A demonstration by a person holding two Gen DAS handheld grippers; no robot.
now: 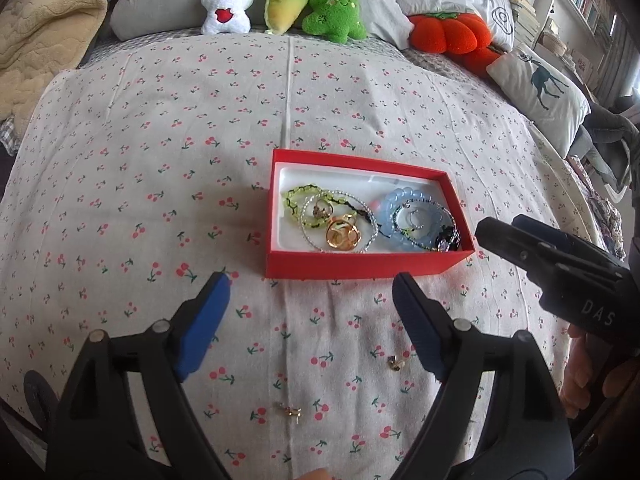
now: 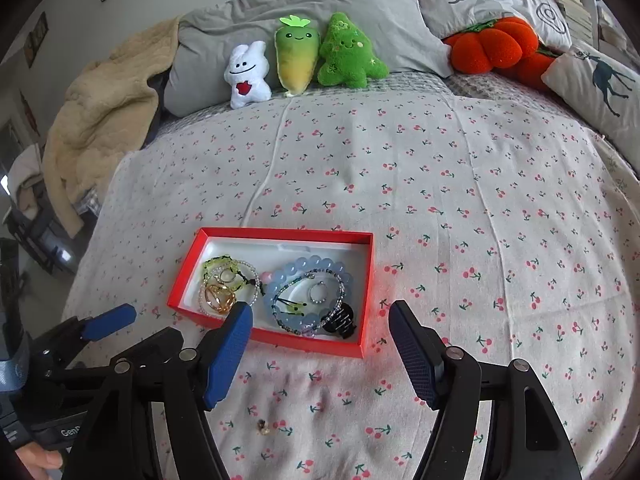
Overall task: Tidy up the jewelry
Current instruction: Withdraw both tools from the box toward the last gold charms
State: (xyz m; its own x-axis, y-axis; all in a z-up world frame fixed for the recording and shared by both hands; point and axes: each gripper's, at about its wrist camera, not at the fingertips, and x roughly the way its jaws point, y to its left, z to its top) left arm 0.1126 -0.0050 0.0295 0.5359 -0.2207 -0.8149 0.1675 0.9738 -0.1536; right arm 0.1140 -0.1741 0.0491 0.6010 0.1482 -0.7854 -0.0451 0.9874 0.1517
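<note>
Jewelry crowding red box [image 1: 360, 266] on cherry-print bedspread [image 1: 160, 160]; left gripper [image 1: 312, 320] and right gripper [image 2: 320, 344] both gaping, empty; two small earrings [image 1: 394, 362] loose nearby.

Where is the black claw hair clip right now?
In the right wrist view, the black claw hair clip lies inside the red cardboard box, in its near right corner, beside the pale blue bead bracelet.
</note>
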